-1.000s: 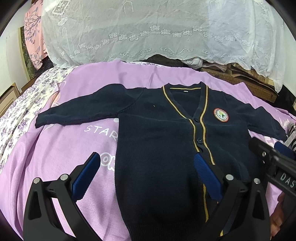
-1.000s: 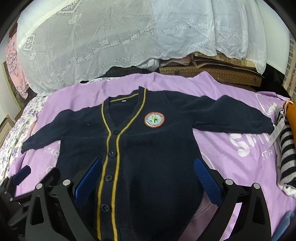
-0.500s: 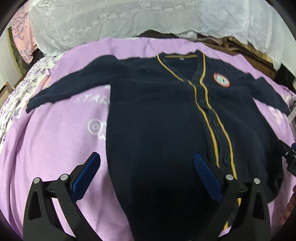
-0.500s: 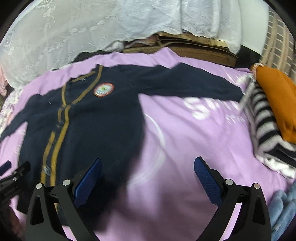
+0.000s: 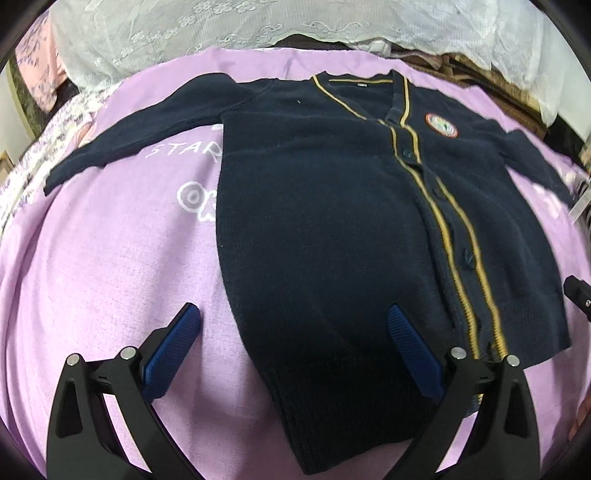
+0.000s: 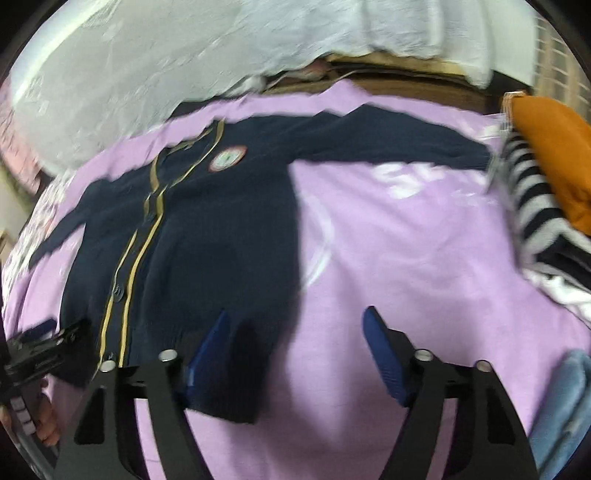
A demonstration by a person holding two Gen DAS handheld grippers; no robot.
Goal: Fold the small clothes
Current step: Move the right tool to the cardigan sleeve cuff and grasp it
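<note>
Across the left wrist view, a navy knitted cardigan lies flat on a lilac bedsheet with white printed lettering, its collar toward 12 o'clock and its ribbed hem toward 6. Mustard piping runs down the buttoned front, and a round crest badge sits near 1 o'clock. One sleeve stretches out to 9 o'clock, its cuff close to a floral cloth at the bed's edge. The left gripper hangs with its fingers spread wide — one ribbed blue pad over bare sheet, the other over the knit, holding nothing. Bare sheet lies open from 7 to 9 o'clock. White lace fabric is heaped along 12.

From the right wrist view, blurred, the cardigan fills the 9 to 12 o'clock side, its other sleeve reaching toward 2 o'clock. The right gripper also has its fingers apart and empty; the hem corner lies by the 7 o'clock pad. Wide bare sheet spreads through the centre to 3 o'clock, ending at a pile — an orange garment on a striped knit. Pale blue towelling sits at 4 o'clock.
</note>
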